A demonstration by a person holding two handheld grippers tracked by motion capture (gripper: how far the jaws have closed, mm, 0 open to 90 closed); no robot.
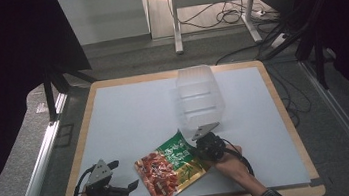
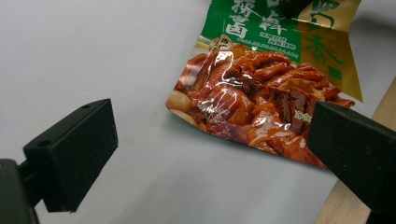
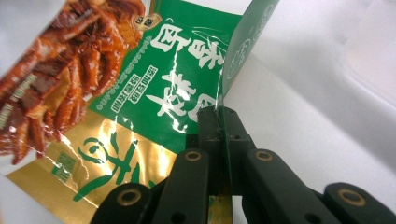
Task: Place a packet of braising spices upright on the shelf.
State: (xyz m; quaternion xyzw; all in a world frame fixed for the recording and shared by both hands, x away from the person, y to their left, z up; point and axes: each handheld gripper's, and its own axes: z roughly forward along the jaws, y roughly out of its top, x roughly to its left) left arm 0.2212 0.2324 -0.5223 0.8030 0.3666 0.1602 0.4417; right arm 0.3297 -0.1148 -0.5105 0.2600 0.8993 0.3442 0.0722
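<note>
One snack packet lies at the counter's near edge, my right gripper with jaws clamped on its green edge, my left gripper jaws apart beside it, one clear container beyond, seen from above.

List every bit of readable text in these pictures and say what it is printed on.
Snack bag, green band: large white Chinese characters; I can't read them with certainty.
Snack bag, gold band: large green brush characters, also not certain.
Snack bag, small white print beside the large characters: too small to read.
Round seal near the bag's top: blurred.
Clear container: no text.
</note>
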